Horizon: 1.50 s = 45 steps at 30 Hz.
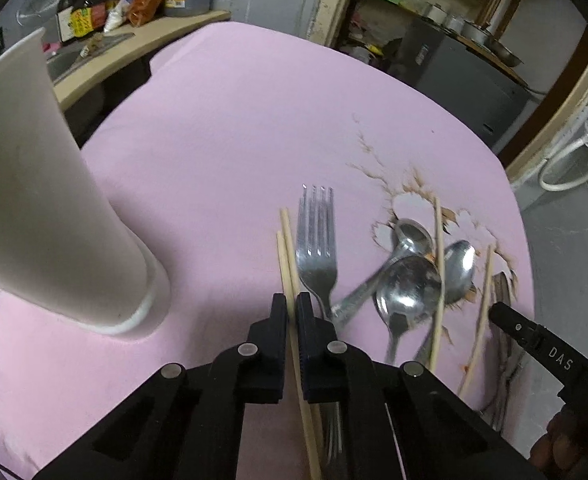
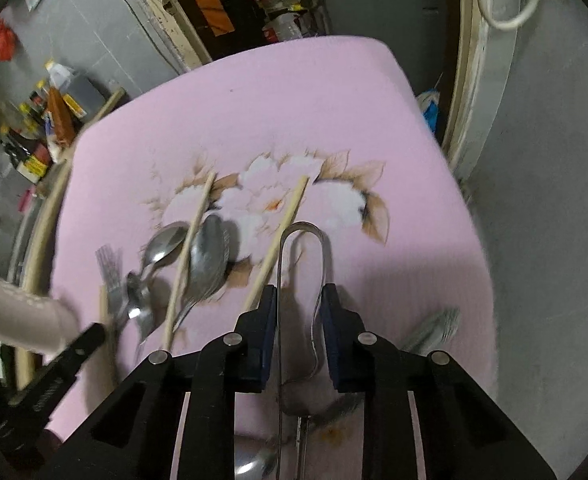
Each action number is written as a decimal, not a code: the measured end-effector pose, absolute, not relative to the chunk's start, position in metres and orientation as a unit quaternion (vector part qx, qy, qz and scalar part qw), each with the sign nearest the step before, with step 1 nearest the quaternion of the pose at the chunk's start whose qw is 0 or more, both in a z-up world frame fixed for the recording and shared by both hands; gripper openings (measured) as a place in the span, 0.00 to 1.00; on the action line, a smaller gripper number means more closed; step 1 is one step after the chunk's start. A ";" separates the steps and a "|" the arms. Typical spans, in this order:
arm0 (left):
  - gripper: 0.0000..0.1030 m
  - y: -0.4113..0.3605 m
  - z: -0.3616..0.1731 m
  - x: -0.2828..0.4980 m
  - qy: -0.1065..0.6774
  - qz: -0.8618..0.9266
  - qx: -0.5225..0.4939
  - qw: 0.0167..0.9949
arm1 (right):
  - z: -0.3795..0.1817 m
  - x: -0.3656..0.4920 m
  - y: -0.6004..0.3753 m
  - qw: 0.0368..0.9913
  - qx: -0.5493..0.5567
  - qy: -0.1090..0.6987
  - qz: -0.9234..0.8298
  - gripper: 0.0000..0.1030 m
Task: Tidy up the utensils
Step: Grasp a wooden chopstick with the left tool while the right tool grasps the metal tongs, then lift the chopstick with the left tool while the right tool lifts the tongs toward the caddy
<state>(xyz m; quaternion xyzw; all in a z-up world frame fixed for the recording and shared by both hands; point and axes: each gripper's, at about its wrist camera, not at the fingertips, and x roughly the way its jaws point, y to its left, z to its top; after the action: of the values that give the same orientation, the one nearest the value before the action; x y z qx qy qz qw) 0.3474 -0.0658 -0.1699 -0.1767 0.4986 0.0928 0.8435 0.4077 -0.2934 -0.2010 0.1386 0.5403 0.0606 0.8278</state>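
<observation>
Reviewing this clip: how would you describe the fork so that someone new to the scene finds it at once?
Start from the pink cloth that covers the table, with a tall white paper cup standing at its left. Right of the cup lies a cluster of metal cutlery; the fork is at its left edge, beside the chopsticks in the left gripper. It alone has tines; its metal neighbours are round-bowled spoons.

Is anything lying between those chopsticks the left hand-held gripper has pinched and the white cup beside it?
Nothing visible. The left hand-held gripper is shut on the chopsticks; only bare pink cloth separates them from the white cup.
</observation>
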 end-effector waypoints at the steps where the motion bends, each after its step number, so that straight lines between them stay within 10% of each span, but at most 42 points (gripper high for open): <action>1: 0.06 -0.066 -0.169 0.345 0.502 0.089 -0.178 0.842 | -0.200 0.404 -0.293 0.824 0.144 0.543 0.068 0.19; 13: 0.06 -0.056 -0.172 0.346 0.584 0.040 -0.179 0.791 | -0.201 0.399 -0.280 0.810 0.088 0.573 0.084 0.22; 18: 0.06 -0.060 -0.173 0.352 0.597 0.039 -0.168 0.784 | -0.201 0.407 -0.272 0.807 0.066 0.580 0.092 0.41; 23: 0.07 -0.067 -0.173 0.358 0.603 0.034 -0.151 0.783 | -0.202 0.411 -0.268 0.818 0.045 0.570 0.068 0.21; 45: 0.05 -0.047 -0.098 0.282 0.474 -0.125 -0.176 0.853 | -0.111 0.276 -0.303 0.884 0.195 0.414 0.094 0.21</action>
<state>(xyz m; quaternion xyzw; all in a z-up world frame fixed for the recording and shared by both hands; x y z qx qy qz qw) 0.2821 -0.0472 -0.0984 -0.1763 0.4743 -0.1250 0.8534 0.2756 -0.3029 -0.1113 0.1952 0.4141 0.0941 0.8841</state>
